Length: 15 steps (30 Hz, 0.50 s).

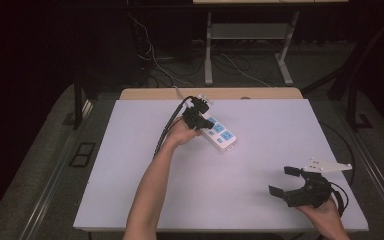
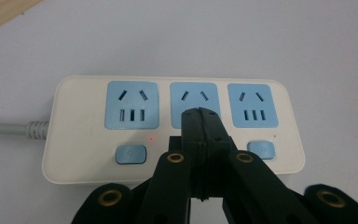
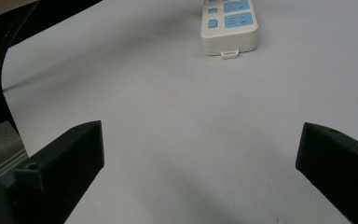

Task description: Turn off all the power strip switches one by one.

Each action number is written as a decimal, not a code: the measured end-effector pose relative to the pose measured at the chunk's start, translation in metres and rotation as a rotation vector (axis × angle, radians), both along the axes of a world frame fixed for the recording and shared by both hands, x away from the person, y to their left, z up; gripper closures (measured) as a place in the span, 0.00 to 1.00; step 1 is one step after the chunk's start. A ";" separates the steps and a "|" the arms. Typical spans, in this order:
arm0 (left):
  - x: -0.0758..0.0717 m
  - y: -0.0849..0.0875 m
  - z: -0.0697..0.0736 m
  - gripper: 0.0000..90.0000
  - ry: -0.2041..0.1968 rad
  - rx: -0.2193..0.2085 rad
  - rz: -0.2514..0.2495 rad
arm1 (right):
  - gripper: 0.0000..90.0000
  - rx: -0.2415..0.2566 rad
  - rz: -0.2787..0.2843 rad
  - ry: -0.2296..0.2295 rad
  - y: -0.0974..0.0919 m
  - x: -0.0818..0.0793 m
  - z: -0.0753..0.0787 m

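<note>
Two grippers over white table, power strip mid-table.
Right gripper (image 1: 286, 181) is held released, jaws wide, near the table's (image 1: 260, 150) front right corner; left gripper (image 2: 200, 114) is clenched, tips pressed over the power strip's (image 2: 84, 126) middle socket toward the far edge.

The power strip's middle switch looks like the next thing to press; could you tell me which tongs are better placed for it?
Left. The left tongs are shut, tips over the power strip at its middle socket. The right tongs sit open near the table's near right corner, well apart from it.
</note>
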<state>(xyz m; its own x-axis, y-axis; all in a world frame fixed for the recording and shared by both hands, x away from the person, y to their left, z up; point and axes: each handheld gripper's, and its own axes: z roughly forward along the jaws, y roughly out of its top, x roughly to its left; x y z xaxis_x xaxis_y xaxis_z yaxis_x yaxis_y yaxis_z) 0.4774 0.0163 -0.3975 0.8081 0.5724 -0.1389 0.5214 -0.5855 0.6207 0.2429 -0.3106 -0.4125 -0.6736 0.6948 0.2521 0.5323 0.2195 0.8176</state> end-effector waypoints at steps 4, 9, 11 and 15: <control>-0.001 -0.001 -0.004 0.99 0.002 0.009 -0.006 | 0.01 0.001 0.000 0.002 0.000 0.000 0.000; -0.002 -0.001 -0.009 0.99 0.010 0.021 -0.004 | 0.01 -0.003 0.003 0.003 0.001 0.000 0.000; -0.002 -0.001 -0.011 0.99 0.011 0.023 -0.004 | 0.01 -0.003 0.004 0.003 0.001 0.000 0.000; -0.002 -0.003 -0.013 0.99 0.014 0.021 -0.007 | 0.01 -0.004 0.006 0.003 0.002 0.000 0.000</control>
<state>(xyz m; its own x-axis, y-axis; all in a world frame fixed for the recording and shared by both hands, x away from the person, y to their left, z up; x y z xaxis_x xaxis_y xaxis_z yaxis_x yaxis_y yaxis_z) 0.4753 0.0130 -0.4106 0.8103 0.5696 -0.1379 0.5256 -0.6022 0.6009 0.2428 -0.3089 -0.4129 -0.6769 0.6919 0.2512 0.5335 0.2259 0.8151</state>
